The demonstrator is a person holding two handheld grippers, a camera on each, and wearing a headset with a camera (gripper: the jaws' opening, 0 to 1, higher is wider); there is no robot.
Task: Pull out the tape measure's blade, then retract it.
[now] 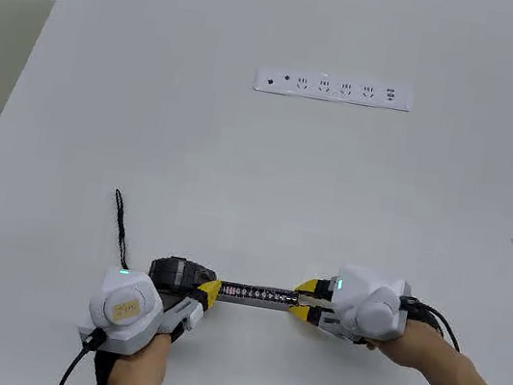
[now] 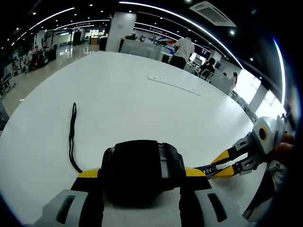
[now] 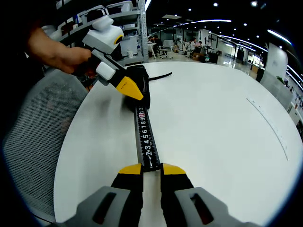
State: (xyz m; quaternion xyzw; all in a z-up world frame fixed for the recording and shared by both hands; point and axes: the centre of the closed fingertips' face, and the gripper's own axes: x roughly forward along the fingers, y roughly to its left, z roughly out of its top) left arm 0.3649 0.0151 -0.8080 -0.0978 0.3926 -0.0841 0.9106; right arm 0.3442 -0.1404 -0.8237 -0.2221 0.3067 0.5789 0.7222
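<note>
The left hand-held gripper (image 1: pixel 199 297) clamps the black tape measure (image 1: pixel 180 273) at 6 o'clock on the worktop (image 1: pixel 286 188); the right hand-held gripper (image 1: pixel 304 299) pinches the tip of the blade (image 1: pixel 258 294), which extends toward 3 o'clock; that thin pinch could slip, letting the blade snap back.

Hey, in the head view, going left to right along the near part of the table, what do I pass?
A black strap → left gripper clamped on the tape measure case → blade → right gripper pinching the blade's end. The power strip farther back overlaps these, so it's left out.
</note>
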